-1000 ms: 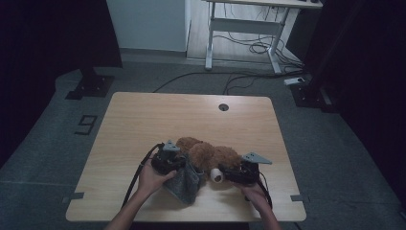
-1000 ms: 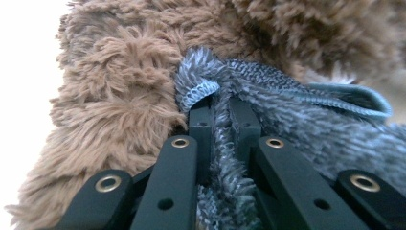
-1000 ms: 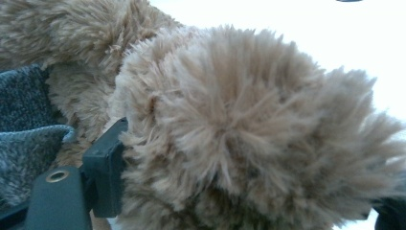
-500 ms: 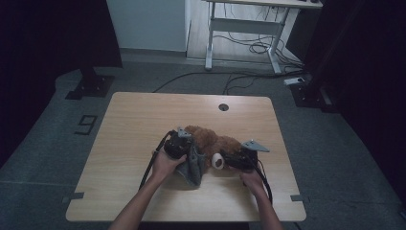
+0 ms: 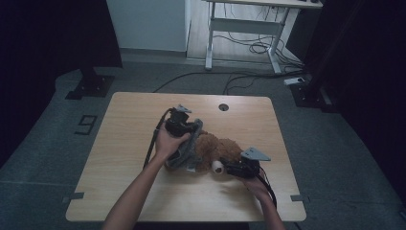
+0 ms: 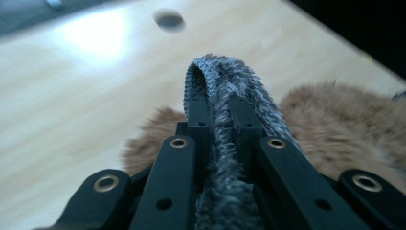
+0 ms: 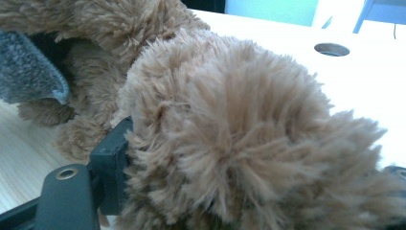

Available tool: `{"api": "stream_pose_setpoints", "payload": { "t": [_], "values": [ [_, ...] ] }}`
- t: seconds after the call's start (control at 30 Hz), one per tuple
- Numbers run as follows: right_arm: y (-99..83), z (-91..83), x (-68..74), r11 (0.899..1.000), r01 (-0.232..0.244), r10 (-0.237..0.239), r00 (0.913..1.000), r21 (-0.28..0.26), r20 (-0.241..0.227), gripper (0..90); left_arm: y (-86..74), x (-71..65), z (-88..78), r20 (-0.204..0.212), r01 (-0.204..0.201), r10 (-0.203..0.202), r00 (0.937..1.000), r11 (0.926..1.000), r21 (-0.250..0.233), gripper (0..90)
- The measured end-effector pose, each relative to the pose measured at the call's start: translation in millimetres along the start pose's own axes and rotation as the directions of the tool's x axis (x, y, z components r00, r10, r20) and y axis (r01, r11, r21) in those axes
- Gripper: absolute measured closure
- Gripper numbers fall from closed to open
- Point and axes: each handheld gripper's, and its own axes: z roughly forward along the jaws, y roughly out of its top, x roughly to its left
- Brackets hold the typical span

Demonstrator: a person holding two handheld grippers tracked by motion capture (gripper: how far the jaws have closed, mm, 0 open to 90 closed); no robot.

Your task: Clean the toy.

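We see a brown teddy bear [image 5: 218, 149] lying near the middle of the wooden table [image 5: 119, 158], our left gripper [image 5: 191, 128] pinched tight on its grey knitted garment [image 6: 225, 143], lifted over the bear, our right gripper [image 5: 225, 168] clamping wide around a furry limb.

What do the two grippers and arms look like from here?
Both grippers, left and right, are black, each topped by a grey three-cornered plate and trailing a black cable. Their jaws are flat black bars with brass-ringed holes. The forearms are bare, no sleeves.

Overhead cam; two close finger-cams.
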Motion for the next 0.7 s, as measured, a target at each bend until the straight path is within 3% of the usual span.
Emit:
{"api": "stream_pose_setpoints", "payload": {
  "t": [0.1,0.2,0.33,0.47,0.57,0.63,0.7],
  "values": [
    [-0.8,-1.2,-0.6,1.000,-0.012,0.012,0.9999,0.001,-0.003,20.9,-11.8,-4.1,11.5,0.014,0.004,-0.004,0.9999,1.0000,0.000,81.1],
    [1.1,-4.8,-2.6,0.999,-0.040,0.041,0.9989,0.016,-0.023,15.5,-24.3,-1.2,5.6,0.050,0.043,-0.041,0.9979,0.9986,-0.031,81.4],
    [8.5,-19.9,-6.3,0.995,-0.096,0.098,0.9918,0.030,-0.082,13.4,-40.0,-5.0,-5.2,0.052,0.031,-0.028,0.9982,0.9978,-0.058,81.5],
    [24.3,-39.9,-4.5,0.983,-0.180,0.175,0.9806,-0.042,-0.088,13.4,-56.9,-12.6,-13.0,0.057,0.018,-0.012,0.9983,0.9954,-0.094,81.6],
    [30.2,-32.7,1.6,0.989,-0.145,0.147,0.9880,0.030,-0.049,12.9,-67.3,-17.0,-19.4,0.063,0.014,-0.007,0.9980,0.9940,-0.109,81.6],
    [27.0,-20.6,4.7,0.984,-0.132,0.140,0.9882,0.122,-0.062,9.9,-74.8,-19.8,-23.0,0.069,0.014,-0.006,0.9976,0.9936,-0.112,81.6],
    [20.3,-14.4,6.3,0.977,-0.140,0.153,0.9857,0.164,-0.071,7.5,-85.1,-23.5,-27.0,0.072,0.003,0.005,0.9974,0.9930,-0.118,81.7]
  ]
}}
